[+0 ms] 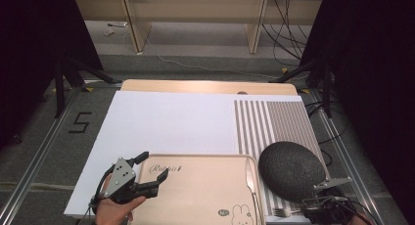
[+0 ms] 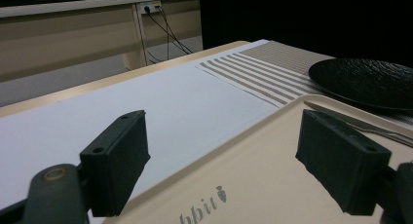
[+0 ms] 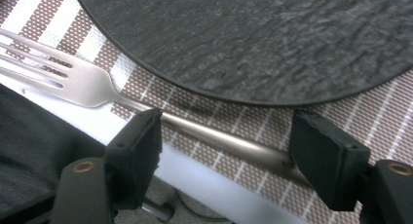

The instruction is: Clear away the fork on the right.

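High view, table setting in progress: we hold the left gripper (image 1: 149, 172) with jaws spread across the far-left corner of the beige rectangular plastic tray printed with a rabbit (image 1: 205, 195), one jaw over the tray, one over the white table sheet (image 1: 166, 120), apparently placed to steady or shift the tray; nothing is pinched. A silver table knife (image 1: 250, 178) lies along the tray's right rim.

Right gripper view: our right gripper (image 3: 226, 146) stands with jaws spread either side of the handle of the silver metal fork (image 3: 87, 87), not yet closed on it. The fork lies on the brown-and-white striped placemat (image 3: 253, 126), just beside the near edge of the round black textured plate (image 3: 253, 39); its tines reach past the mat's edge. We judge this low straddle suits a pinch on the thin handle.
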